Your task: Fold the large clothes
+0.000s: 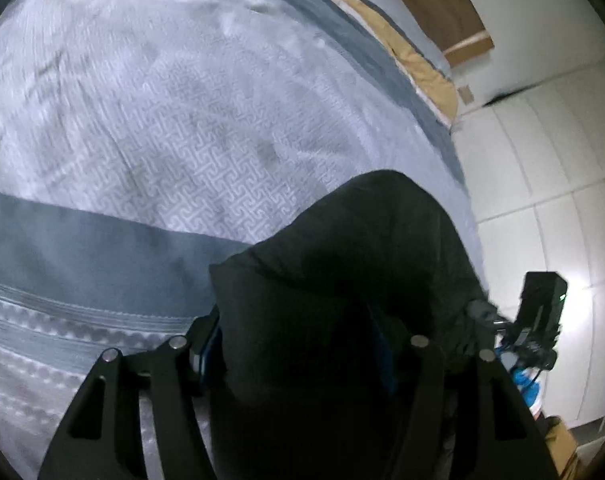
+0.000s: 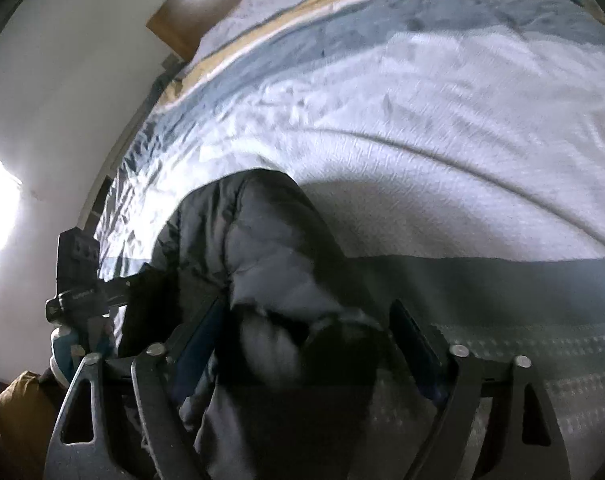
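A black padded jacket (image 1: 342, 240) bulges forward between the fingers of my left gripper (image 1: 296, 352), which is shut on a thick fold of it. In the right wrist view the same jacket (image 2: 262, 240) fills the gap of my right gripper (image 2: 306, 340), with a pale furry trim near the pads, and the jaws are closed on the bundle. The two grippers are close together: the right gripper (image 1: 538, 320) shows at the jacket's right side and the left gripper (image 2: 78, 292) at its left. The jacket's lower part is hidden behind the fingers.
Under the jacket spreads a bed cover (image 1: 182, 120) (image 2: 422, 120), pale with grey-blue and tan bands. A wooden headboard (image 1: 442, 0) stands at the far end. White floor tiles (image 1: 542, 160) run along the bed's side. A blue and white object (image 1: 526, 388) lies on the floor.
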`<state>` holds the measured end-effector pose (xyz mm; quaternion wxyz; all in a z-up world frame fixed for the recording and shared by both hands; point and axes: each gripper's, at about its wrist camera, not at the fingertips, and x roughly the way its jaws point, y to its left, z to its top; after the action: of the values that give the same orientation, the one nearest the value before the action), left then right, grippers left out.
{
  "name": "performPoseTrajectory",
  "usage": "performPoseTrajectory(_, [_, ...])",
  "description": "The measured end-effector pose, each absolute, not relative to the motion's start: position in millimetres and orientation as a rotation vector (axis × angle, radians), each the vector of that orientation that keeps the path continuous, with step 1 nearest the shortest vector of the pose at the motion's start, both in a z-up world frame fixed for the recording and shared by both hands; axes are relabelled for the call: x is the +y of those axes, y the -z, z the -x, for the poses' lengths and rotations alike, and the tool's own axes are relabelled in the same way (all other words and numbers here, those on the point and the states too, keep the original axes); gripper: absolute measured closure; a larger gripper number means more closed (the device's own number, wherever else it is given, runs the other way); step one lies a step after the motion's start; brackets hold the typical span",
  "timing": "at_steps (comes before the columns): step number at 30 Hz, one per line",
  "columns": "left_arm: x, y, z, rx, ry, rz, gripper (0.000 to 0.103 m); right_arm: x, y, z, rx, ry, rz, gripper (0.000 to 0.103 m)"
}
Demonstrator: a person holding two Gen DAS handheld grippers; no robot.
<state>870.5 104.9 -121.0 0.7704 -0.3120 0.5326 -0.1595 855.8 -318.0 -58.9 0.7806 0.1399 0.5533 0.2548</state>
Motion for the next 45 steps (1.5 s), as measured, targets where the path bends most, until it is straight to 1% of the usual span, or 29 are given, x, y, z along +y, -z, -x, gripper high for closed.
performPoseTrajectory(1, [103.6,121.3,-868.9,1.142,0.345,0.674,0.044,-315.0,60.9,-856.9,1.202,-0.55,-0.288,0.054])
performPoseTrajectory(2, [100.7,120.3,-866.9,1.13,0.338,0.657,0.047,-309.8,61.5,-857.5,1.204,-0.549,-0.253,0.061])
performPoseTrajectory(3, [97.6,119.0,-865.5,1.126,0.338,0.639,0.065,-307.6,61.7,-857.1,1.202,-0.546,-0.227,0.073])
performPoseTrajectory(4, [92.9,116.5,-863.2,1.129,0.339,0.608,0.073,-304.5,59.5,-855.4,1.197,-0.54,-0.196,0.078])
performPoseTrajectory(6, [85.4,105.6,-856.6,1.106,0.331,0.541,0.083,-303.7,50.3,-850.0,1.167,-0.528,-0.159,0.081])
performPoseTrajectory(9, [79.4,84.5,-842.7,1.067,0.33,0.518,0.085,-303.8,27.5,-836.5,1.127,-0.521,-0.098,0.082])
performPoseTrajectory(16, [79.0,27.0,-788.0,0.989,0.356,0.54,0.085,-303.6,-37.1,-779.7,1.047,-0.578,0.038,0.083])
performPoseTrajectory(20, [82.4,-2.5,-744.6,0.966,0.366,0.516,0.085,-301.4,-63.4,-739.8,1.031,-0.593,0.103,0.083])
performPoseTrajectory(24, [82.6,-18.1,-698.9,0.962,0.378,0.477,0.085,-300.7,-77.0,-696.7,1.024,-0.605,0.144,0.083])
performPoseTrajectory(29, [72.4,-17.8,-641.5,0.974,0.388,0.412,0.085,-309.2,-70.4,-644.0,1.034,-0.592,0.161,0.082])
performPoseTrajectory(36, [61.7,10.2,-580.2,0.995,0.364,0.308,0.084,-312.2,-35.5,-587.6,1.06,-0.573,0.175,0.08])
performPoseTrajectory(38, [59.6,19.8,-567.1,1.0,0.353,0.277,0.082,-311.9,-23.0,-575.0,1.064,-0.569,0.174,0.079])
performPoseTrajectory(41, [59.1,32.3,-553.7,1.0,0.337,0.27,0.082,-313.3,-11.8,-564.9,1.051,-0.544,0.171,0.079])
performPoseTrajectory(45, [50.3,34.6,-557.3,0.977,0.288,0.203,0.082,-307.8,-6.6,-566.4,1.019,-0.501,0.188,0.079])
